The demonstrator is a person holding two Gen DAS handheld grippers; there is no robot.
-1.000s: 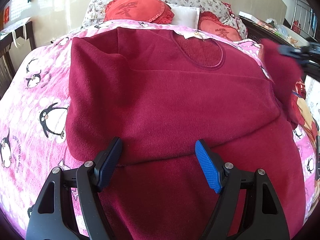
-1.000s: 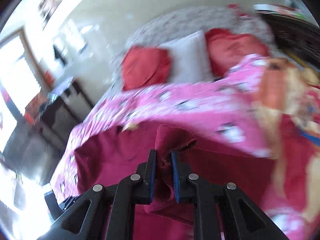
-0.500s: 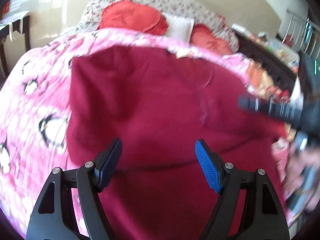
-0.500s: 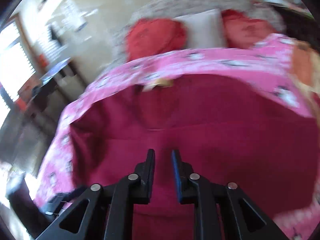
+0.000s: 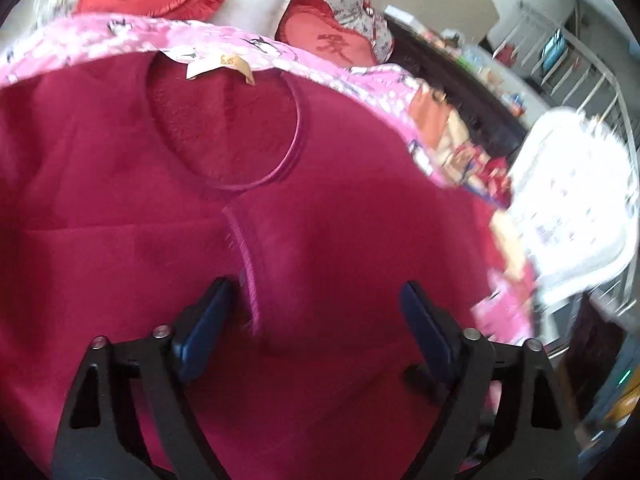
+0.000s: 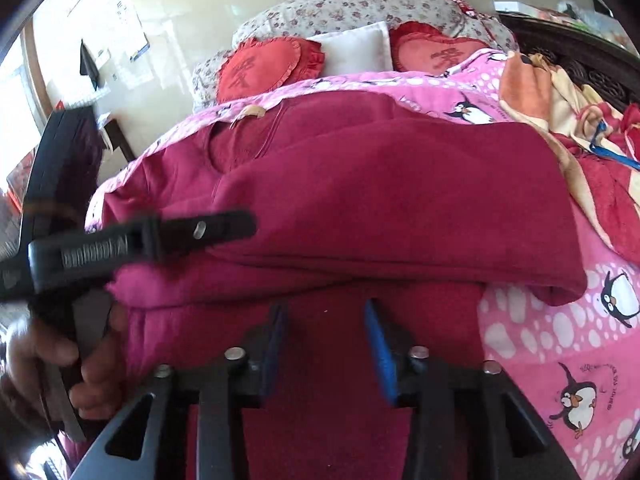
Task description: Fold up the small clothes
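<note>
A dark red fleece top (image 5: pixel 340 220) lies flat on the pink penguin bedspread (image 6: pixel 560 340), neck opening (image 5: pixel 224 128) toward the pillows. Its right sleeve is folded across the chest, with the cuff (image 5: pixel 248 264) lying just ahead of my left gripper. My left gripper (image 5: pixel 316 316) is open and empty, low over the folded sleeve. My right gripper (image 6: pixel 325 328) is open and empty over the top's lower part (image 6: pixel 360 216). The left gripper also shows in the right wrist view (image 6: pixel 140 240), held in a hand.
Two red heart cushions (image 6: pixel 260 66) and a white pillow (image 6: pixel 356 50) lie at the bed's head. An orange patterned blanket (image 6: pixel 560 96) lies to the right of the top. A white chair (image 5: pixel 572 200) stands beside the bed.
My right gripper carried the sleeve across the top, let it go and opened. My left gripper moved forward toward the neck and the laid-down cuff.
</note>
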